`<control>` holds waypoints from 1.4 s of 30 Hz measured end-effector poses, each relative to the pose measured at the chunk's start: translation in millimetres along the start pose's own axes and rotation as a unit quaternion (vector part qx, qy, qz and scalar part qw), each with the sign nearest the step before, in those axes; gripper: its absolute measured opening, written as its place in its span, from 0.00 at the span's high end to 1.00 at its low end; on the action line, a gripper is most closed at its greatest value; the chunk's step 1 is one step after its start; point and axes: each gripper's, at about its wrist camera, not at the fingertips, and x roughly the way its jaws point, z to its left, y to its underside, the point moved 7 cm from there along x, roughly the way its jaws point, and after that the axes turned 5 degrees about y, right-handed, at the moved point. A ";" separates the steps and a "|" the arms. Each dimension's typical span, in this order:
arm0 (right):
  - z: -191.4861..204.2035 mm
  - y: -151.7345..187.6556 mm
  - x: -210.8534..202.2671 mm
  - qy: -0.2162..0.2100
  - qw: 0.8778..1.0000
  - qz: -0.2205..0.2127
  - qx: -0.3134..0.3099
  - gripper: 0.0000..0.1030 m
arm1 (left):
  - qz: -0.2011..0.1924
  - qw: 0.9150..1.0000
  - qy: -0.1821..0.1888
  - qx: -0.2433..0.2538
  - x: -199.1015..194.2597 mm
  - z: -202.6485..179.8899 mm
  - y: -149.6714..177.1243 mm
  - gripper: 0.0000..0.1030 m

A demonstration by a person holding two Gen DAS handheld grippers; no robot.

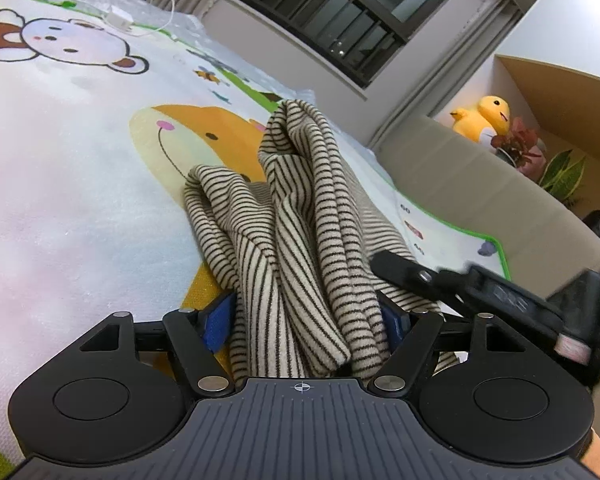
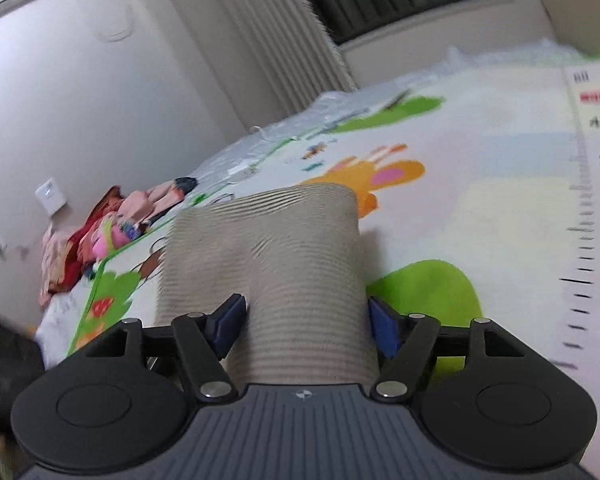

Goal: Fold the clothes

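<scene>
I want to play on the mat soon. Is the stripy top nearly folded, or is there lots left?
Lots left. Nothing looks folded yet: the striped top is bunched in loose, twisted folds on the cartoon mat. In hand: cloth sits between the pads of the left gripper and the right gripper; how tightly they pinch is unclear. Still to do: spread it flat, fold it, and do the colourful clothes pile at the mat's edge.
</scene>
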 end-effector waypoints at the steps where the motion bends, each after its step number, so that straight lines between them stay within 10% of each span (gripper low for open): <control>1: -1.9 4.9 -5.7 0.001 1.000 0.000 -0.003 0.34 | 0.000 1.000 0.000 0.001 0.0 -0.4 0.1 0.25; 7: -2.3 18.8 -13.0 0.020 0.999 0.007 -0.025 0.36 | -0.010 1.000 0.002 0.005 -3.9 -3.4 -1.2 0.24; 12: 5.3 23.0 -19.7 0.032 0.998 -0.005 -0.058 0.34 | -0.105 0.991 0.021 0.077 -43.8 -45.7 -30.2 0.22; 19: 23.8 22.5 -41.6 0.043 0.990 -0.021 -0.136 0.19 | -0.044 0.978 0.001 0.203 15.2 -97.8 -61.8 0.13; 22: 40.3 24.7 -54.3 -0.003 0.986 -0.019 -0.166 0.00 | -0.013 0.982 -0.047 0.184 41.0 -61.0 -51.6 0.24; 32: 23.6 41.5 -17.7 0.016 0.989 0.062 -0.130 0.00 | -0.010 0.981 -0.061 0.181 48.1 -32.1 -44.5 0.23; 42: -2.2 45.5 -67.5 0.106 0.989 0.055 -0.085 0.00 | -0.091 0.974 -0.143 0.152 -76.6 -66.2 11.8 0.03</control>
